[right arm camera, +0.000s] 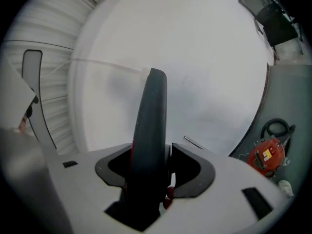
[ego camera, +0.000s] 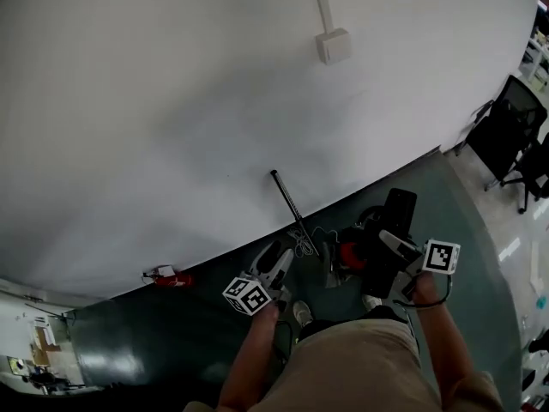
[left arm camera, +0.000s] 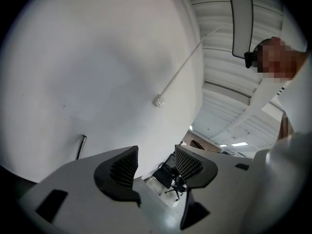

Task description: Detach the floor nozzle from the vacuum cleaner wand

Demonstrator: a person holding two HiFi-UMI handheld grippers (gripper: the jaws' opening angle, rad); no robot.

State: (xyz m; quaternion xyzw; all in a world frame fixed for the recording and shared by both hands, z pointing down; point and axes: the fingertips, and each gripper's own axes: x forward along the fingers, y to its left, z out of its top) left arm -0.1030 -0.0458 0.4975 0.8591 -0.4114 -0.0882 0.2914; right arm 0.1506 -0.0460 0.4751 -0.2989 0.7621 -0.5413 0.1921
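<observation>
Looking down in the head view: both grippers are held out over a dark green floor (ego camera: 171, 342) at the foot of a white wall (ego camera: 171, 101). The left gripper (ego camera: 276, 262) is low centre and carries nothing. The right gripper (ego camera: 390, 241) is clenched on the black nozzle (ego camera: 400, 206), which sticks up beyond its jaws. The wand (ego camera: 290, 202) leans against the wall, a thin dark rod, apart from the nozzle. Its lower end is near the red vacuum body (ego camera: 350, 254) on the floor. A wall box (ego camera: 333, 45) sits high on the wall, and black chairs (ego camera: 515, 136) stand at right.

Left gripper view: the left gripper (left arm camera: 156, 165) is released, jaws standing apart, with only the wall and a distant chair (left arm camera: 170, 177) seen through the gap. The top of the wand (left arm camera: 81, 146) shows at left against the wall.

Right gripper view: the right gripper (right arm camera: 151, 168) is grasping the nozzle (right arm camera: 151, 116), seen edge-on as a dark rounded blade, with both pads against its sides. Beyond, the wand (right arm camera: 194, 143) lies against the wall, not touching the nozzle. The vacuum body (right arm camera: 265, 155) and a black hose (right arm camera: 275, 128) rest on the floor at right.
</observation>
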